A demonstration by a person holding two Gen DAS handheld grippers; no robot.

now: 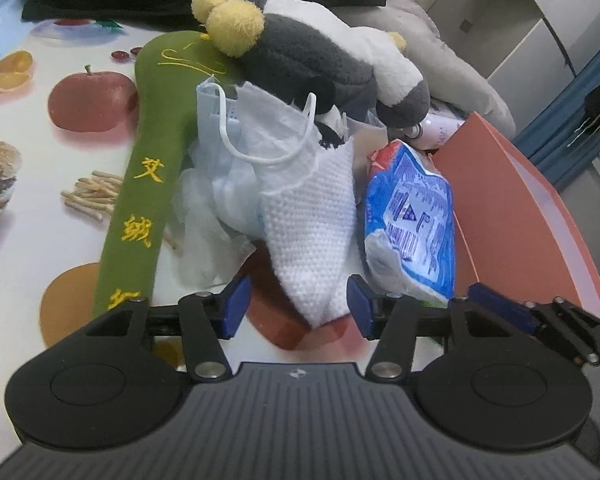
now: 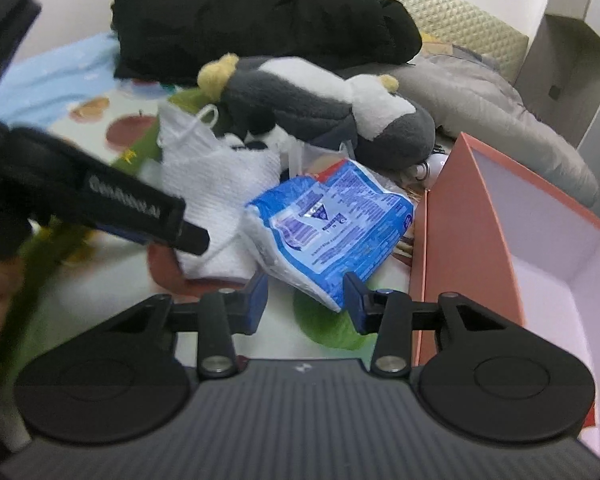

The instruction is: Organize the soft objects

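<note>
Standing open — orange box (image 2: 468,216) shows bare white inside; both grippers' jaws apart, gripping nothing.

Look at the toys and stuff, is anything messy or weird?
Yes. The soft things sit in a jumbled heap: a plush penguin lies tipped over on top of a face mask and a white knitted cloth. The orange box beside them looks empty, as far as it shows.

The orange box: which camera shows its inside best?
The right wrist view: the orange box stands open there, its pale inner walls and floor visible. The left wrist view catches only its outer orange side, with none of the inside showing.
</note>
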